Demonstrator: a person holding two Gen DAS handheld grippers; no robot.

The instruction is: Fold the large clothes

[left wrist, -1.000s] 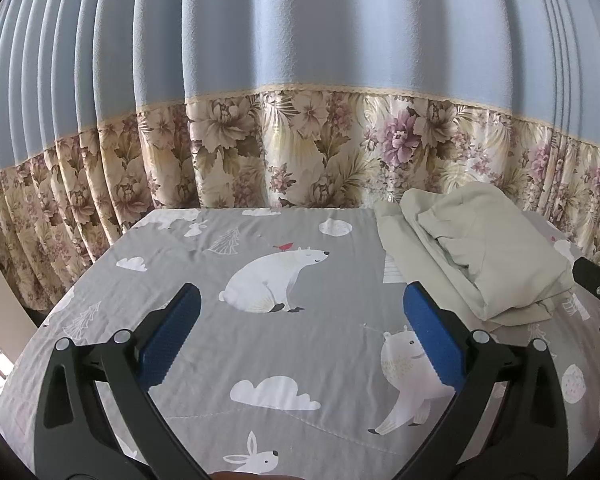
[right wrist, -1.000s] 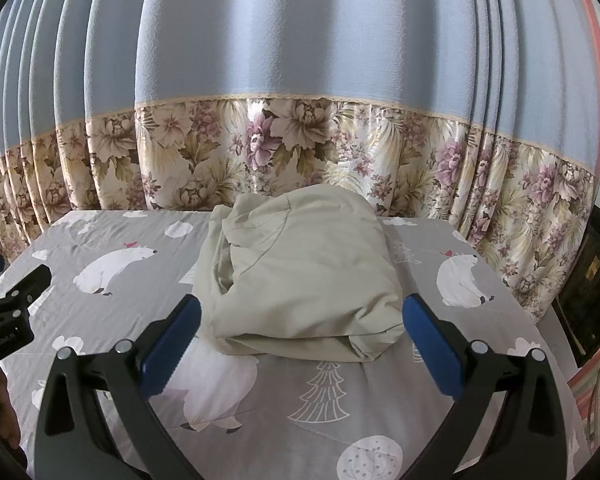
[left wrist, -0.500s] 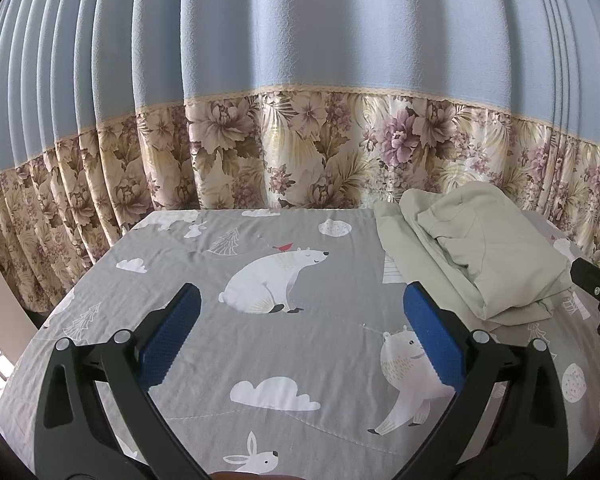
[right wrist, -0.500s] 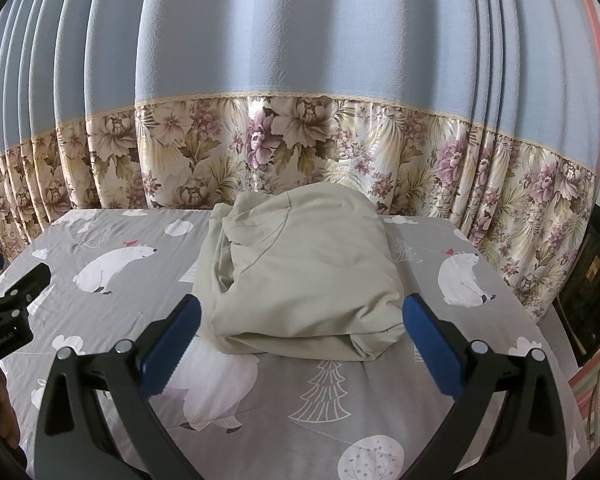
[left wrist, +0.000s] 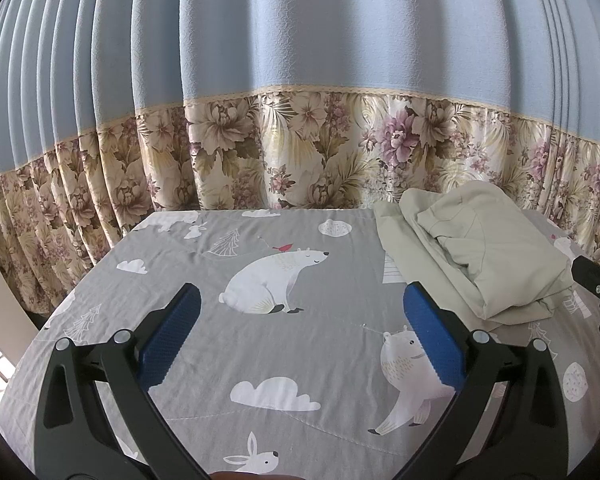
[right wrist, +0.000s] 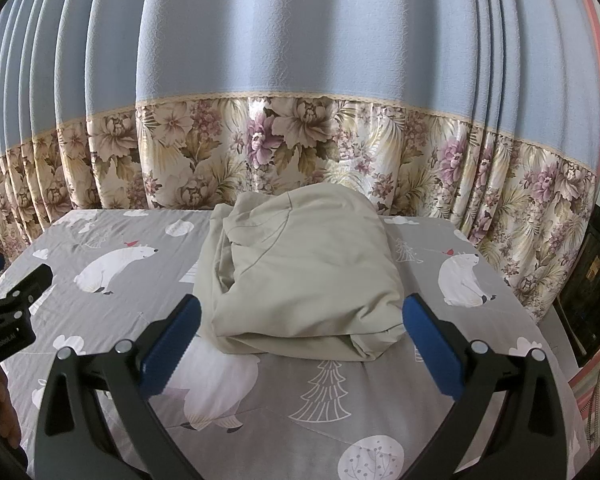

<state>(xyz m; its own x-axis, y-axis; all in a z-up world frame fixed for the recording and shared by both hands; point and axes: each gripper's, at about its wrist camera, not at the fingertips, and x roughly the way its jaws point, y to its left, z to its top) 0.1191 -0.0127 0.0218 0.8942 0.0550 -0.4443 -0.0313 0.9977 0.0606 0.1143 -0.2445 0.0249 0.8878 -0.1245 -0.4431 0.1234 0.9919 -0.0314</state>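
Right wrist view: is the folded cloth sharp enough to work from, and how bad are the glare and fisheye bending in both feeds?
Right wrist view: the beige garment is sharp and evenly daylit, with soft shadow in its folds; the curtain pleats bow outward. Left wrist view: equally sharp, no glare on the bedsheet; black vignette in the corners, and a bright overexposed patch at the far left edge.

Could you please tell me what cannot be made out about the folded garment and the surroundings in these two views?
- Garment type: right wrist view, its folds hide the shape.
- Garment's far side: left wrist view, hidden by its own bulk.
- Right tool: left wrist view, cut off by the edge.
- Dark object at right: right wrist view, cut off by the edge.
- Behind the curtain: hidden in both views.
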